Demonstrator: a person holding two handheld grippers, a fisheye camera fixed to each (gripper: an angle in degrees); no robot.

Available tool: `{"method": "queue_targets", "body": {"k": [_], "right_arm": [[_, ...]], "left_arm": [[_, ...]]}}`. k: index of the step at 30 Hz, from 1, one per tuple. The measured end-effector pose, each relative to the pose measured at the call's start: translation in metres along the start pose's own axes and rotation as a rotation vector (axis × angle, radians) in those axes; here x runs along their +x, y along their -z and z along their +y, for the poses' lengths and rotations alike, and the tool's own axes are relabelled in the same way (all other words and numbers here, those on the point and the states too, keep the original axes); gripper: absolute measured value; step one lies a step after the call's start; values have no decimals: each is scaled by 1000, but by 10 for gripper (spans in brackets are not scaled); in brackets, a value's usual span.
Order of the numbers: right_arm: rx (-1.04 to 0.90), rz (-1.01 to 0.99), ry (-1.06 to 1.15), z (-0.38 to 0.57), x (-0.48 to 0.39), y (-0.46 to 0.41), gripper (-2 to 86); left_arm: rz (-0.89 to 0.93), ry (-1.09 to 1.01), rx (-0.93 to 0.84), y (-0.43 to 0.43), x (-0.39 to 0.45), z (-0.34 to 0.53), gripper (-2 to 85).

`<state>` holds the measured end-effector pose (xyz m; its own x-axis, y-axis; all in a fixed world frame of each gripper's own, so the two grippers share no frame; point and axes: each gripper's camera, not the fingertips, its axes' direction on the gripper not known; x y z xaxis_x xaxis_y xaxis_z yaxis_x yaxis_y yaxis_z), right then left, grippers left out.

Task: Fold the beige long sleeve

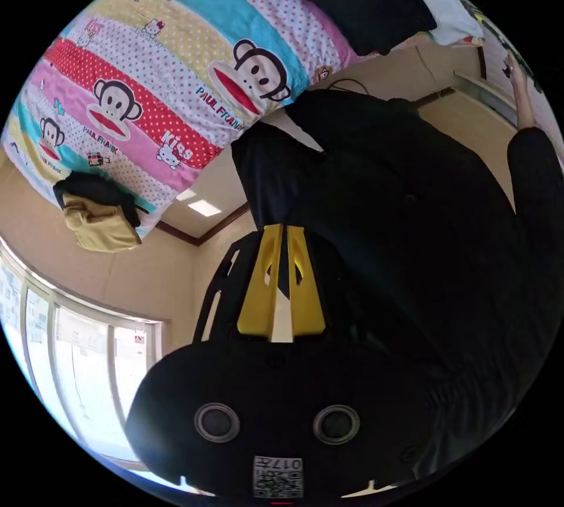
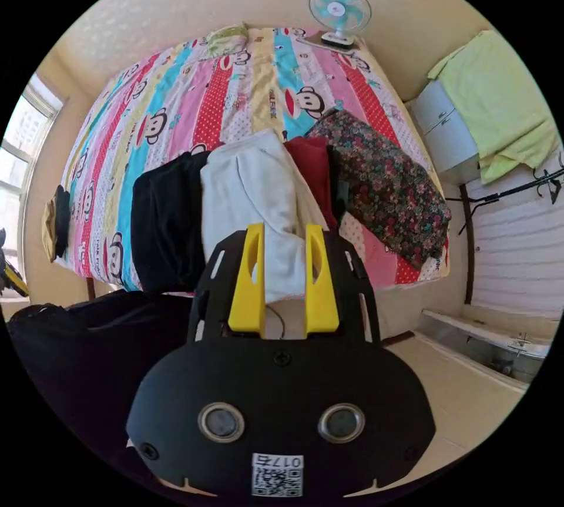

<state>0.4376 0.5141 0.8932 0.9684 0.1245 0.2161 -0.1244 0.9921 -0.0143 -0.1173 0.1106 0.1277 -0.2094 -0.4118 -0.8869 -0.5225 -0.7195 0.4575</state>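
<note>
In the right gripper view, the right gripper (image 2: 284, 281) stands with its yellow jaws parted and nothing between them, held off the foot of the bed. Directly beyond its tips, at the near edge of the striped cartoon-print bedspread (image 2: 176, 90), lies a row of folded garments: a black piece (image 2: 167, 219), a pale cream-white top (image 2: 255, 201), which I take to be the beige long sleeve, then a dark red piece (image 2: 311, 169) and a dark floral one (image 2: 385, 184). The pale top lies with its long axis running away from the gripper, up the bed, its near end hanging just over the edge and almost in line with the open jaws. Farther off, a small mustard and black bundle (image 2: 54, 225) sits at the bed's side edge, and a small fan (image 2: 339, 9) stands by the head of the bed.

In the left gripper view, the left gripper (image 1: 282, 286) is tipped upside down against the person's dark clothing (image 1: 411, 225), its jaws nearly closed, gripping nothing. It points away from the row, so the right gripper looks nearer to the top; a straight reach forward should meet its near end.
</note>
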Motion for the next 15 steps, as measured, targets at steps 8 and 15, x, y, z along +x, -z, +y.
{"method": "queue_targets", "body": {"k": [8,15], "right_arm": [[120,-201,-159,8,6,67,55],[544,-371,-29,-13,-20,234,40]], "left_arm": [[40,75,116,9,-20,16,65],[414,-15,486,31,-88,51,83]]}}
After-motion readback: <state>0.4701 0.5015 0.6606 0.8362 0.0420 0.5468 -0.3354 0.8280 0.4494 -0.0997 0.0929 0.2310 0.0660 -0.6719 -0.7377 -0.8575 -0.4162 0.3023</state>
